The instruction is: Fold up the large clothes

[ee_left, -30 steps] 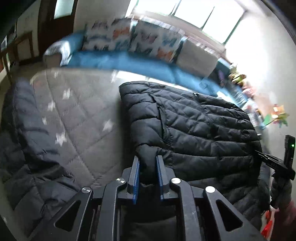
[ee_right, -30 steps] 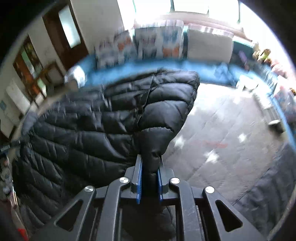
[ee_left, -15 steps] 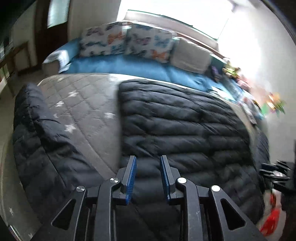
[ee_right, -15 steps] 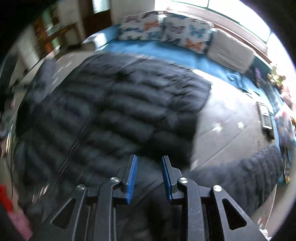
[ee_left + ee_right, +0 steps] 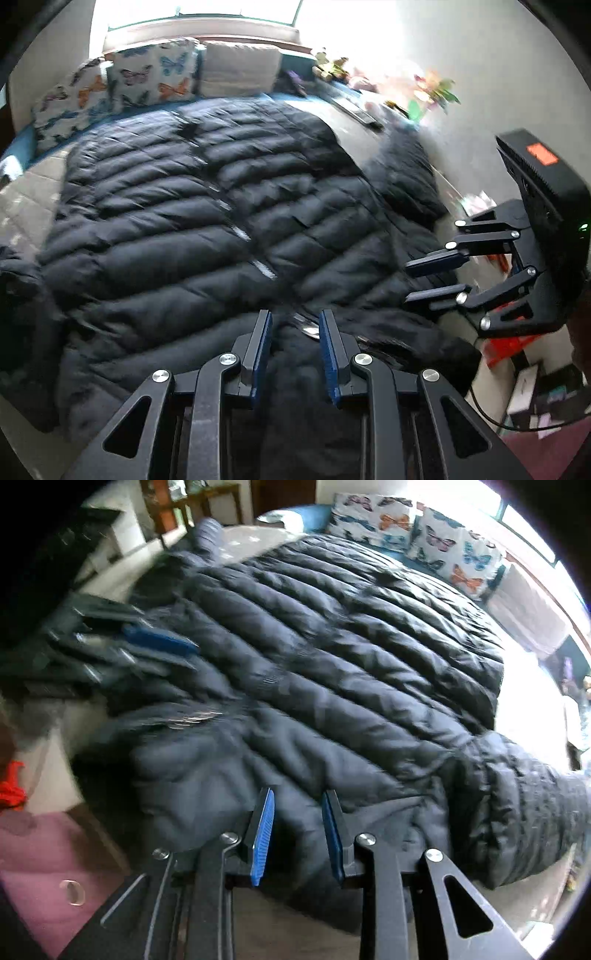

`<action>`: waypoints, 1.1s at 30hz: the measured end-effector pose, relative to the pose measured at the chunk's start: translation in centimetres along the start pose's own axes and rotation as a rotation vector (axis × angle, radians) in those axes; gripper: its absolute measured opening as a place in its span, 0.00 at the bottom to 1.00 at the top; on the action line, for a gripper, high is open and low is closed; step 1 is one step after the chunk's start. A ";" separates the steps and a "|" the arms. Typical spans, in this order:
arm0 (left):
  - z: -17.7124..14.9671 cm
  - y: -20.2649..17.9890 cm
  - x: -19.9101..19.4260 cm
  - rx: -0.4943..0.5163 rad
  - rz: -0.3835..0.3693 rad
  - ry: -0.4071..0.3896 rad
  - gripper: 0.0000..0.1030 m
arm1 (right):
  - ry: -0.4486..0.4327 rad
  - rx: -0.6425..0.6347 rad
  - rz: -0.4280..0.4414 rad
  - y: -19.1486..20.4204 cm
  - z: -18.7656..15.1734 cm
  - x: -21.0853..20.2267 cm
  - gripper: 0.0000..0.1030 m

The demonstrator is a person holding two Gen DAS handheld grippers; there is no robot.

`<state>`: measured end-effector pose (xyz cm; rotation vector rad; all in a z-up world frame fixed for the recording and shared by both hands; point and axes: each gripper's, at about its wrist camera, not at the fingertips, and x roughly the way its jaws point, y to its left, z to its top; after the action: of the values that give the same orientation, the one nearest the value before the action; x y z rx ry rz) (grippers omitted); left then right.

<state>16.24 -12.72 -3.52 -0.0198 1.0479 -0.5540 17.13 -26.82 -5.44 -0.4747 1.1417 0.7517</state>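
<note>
A large black puffer jacket [image 5: 207, 229] lies spread flat on a grey quilted mat [image 5: 26, 192], its zipper [image 5: 242, 232] running down the middle. One sleeve [image 5: 402, 177] trails off at the right. My left gripper [image 5: 295, 317] hovers over the jacket's near edge, open, its blue pads apart and pressing on nothing. The right gripper [image 5: 408, 280] shows at the jacket's right side, also open. In the right wrist view the right gripper [image 5: 297, 794] stands open over the jacket [image 5: 332, 657], and the left gripper [image 5: 166, 646] is a blur at the left. A sleeve [image 5: 517, 794] lies at the right.
Butterfly-print pillows [image 5: 147, 77] and a beige cushion [image 5: 240, 66] line a blue bench under the bright window. Toys and clutter [image 5: 432, 92] sit along the wall at the right. A red object [image 5: 506, 343] and a pink surface [image 5: 44, 853] lie near the mat's near edge.
Both grippers were shut on pinched parts of the jacket a second ago. They have let go and opened. Both have swung sideways and rolled, and the jacket now lies flat.
</note>
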 end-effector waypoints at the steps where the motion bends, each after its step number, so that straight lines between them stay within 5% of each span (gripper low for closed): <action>1: -0.4 -0.5 0.7 0.014 -0.001 0.018 0.28 | 0.030 -0.016 0.006 0.6 -0.4 1.1 0.29; 4: -2.1 -1.8 2.6 0.072 0.046 0.065 0.28 | 0.084 -0.049 -0.034 1.4 -1.7 3.7 0.29; 8: -3.0 -2.0 3.1 0.066 0.061 0.065 0.28 | 0.003 0.057 0.021 -0.5 -1.5 0.2 0.29; 14: -1.8 -0.7 1.7 0.015 0.020 0.091 0.28 | -0.178 0.375 -0.026 -10.3 -4.5 -6.8 0.31; 17: -1.0 -0.8 0.7 0.012 0.035 0.080 0.28 | -0.251 0.588 -0.083 -16.8 -7.6 -8.0 0.43; 24: 1.1 -0.7 -0.2 -0.032 0.028 0.053 0.32 | -0.321 1.002 -0.119 -29.3 -14.4 -5.2 0.47; 33: 2.5 -0.2 3.0 -0.104 0.028 0.098 0.32 | -0.454 1.215 0.002 -35.1 -17.9 -2.2 0.47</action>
<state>19.39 -14.81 -4.64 -0.0700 1.1703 -0.4780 31.32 -63.22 -10.98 0.6875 0.9603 0.0534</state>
